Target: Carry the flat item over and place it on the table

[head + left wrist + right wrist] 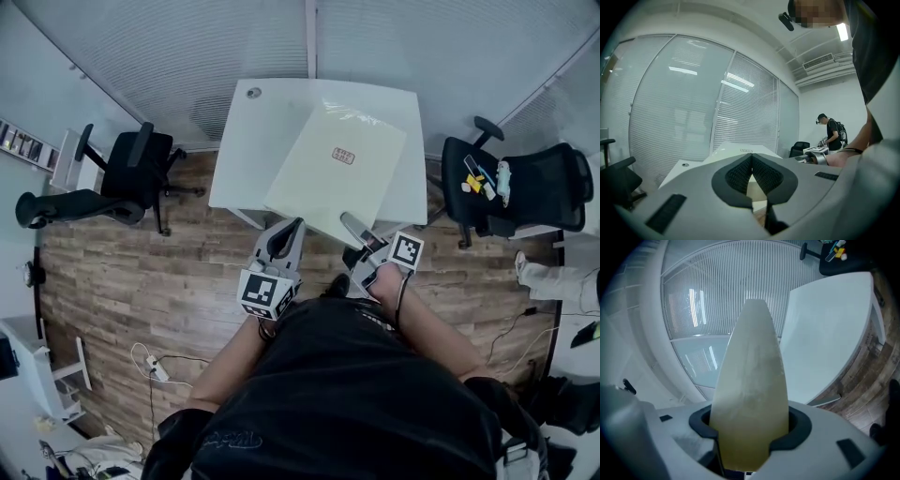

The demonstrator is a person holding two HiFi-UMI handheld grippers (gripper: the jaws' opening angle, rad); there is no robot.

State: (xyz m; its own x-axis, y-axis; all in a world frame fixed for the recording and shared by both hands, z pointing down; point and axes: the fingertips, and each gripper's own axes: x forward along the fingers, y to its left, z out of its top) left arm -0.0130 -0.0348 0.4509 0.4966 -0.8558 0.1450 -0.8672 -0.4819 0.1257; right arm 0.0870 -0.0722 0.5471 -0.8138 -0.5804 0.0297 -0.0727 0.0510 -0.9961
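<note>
Because the board [339, 173] is wide, thin and likely stiff and light, with a smooth face that could slip, take it at its near edge, hands well apart. Your left claw [285, 234] pinches that edge almost closed, and your right claw [353, 227] clamps it too. The board sits mostly over the tabletop [251, 141], its near edge overhanging toward you.

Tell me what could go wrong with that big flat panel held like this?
Both the left gripper and right gripper pinch the flat panel only at its near edge, so it may sag or slip out. Its near part overhangs the white table; released here, it could tip off.
</note>
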